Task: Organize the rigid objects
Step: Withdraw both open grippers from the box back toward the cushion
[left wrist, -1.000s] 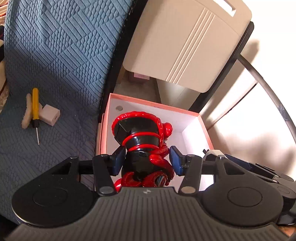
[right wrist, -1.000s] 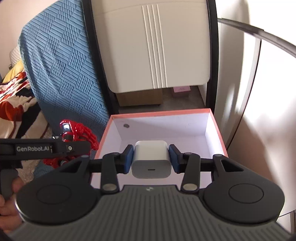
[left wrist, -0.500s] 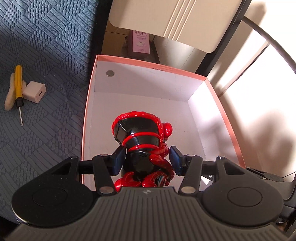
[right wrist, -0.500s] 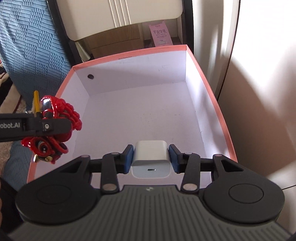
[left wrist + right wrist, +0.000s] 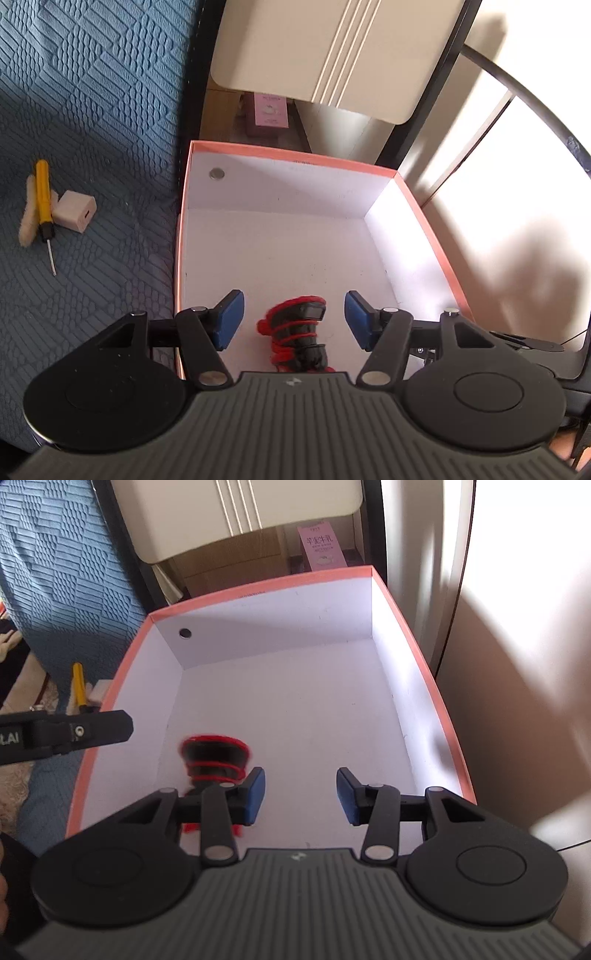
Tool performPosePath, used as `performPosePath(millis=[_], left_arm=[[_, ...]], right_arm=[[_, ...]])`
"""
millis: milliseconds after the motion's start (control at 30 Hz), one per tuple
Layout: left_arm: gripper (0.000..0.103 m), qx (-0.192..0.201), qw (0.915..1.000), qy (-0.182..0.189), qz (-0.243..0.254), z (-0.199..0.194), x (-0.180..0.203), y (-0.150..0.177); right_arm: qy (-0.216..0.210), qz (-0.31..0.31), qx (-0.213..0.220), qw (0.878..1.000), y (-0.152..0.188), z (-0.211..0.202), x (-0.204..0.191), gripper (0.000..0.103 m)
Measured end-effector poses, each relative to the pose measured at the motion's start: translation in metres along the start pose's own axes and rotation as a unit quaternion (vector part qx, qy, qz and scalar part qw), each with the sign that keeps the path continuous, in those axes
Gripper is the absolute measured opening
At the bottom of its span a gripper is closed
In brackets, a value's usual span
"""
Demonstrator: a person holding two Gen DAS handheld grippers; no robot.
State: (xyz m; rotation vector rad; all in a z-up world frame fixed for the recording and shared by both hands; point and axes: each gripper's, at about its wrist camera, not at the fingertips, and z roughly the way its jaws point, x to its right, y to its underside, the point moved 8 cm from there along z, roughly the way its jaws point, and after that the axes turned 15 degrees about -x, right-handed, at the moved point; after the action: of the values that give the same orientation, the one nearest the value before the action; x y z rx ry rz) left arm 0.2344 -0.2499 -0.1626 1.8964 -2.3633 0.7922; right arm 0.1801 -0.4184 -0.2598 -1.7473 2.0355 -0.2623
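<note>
A pink-rimmed white box stands beside the blue bed cover. My left gripper is open above the box's near end. The red and black toy is below it inside the box, blurred. My right gripper is open and empty over the box. The toy shows blurred to its left on the box floor. The white charger that it held is out of sight. The left gripper's finger reaches in from the left edge.
On the blue bed cover lie a yellow screwdriver, a white charger cube and a pale strip. A cream panel and a pink carton stand behind the box. A wall lies to the right.
Both grippers have opened. The red toy has dropped from the left gripper into the box. The white charger has left the right gripper and is no longer in view.
</note>
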Motion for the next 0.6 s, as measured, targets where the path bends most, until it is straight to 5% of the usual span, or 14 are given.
performPosePath(millis=[600], left_arm=[[0.066, 0.139, 0.9902, -0.002, 0.007, -0.148, -0.036, 0.002]], right_arm=[[0.000, -0.026, 0.114, 0.993, -0.005, -0.101, -0.085, 0.047]])
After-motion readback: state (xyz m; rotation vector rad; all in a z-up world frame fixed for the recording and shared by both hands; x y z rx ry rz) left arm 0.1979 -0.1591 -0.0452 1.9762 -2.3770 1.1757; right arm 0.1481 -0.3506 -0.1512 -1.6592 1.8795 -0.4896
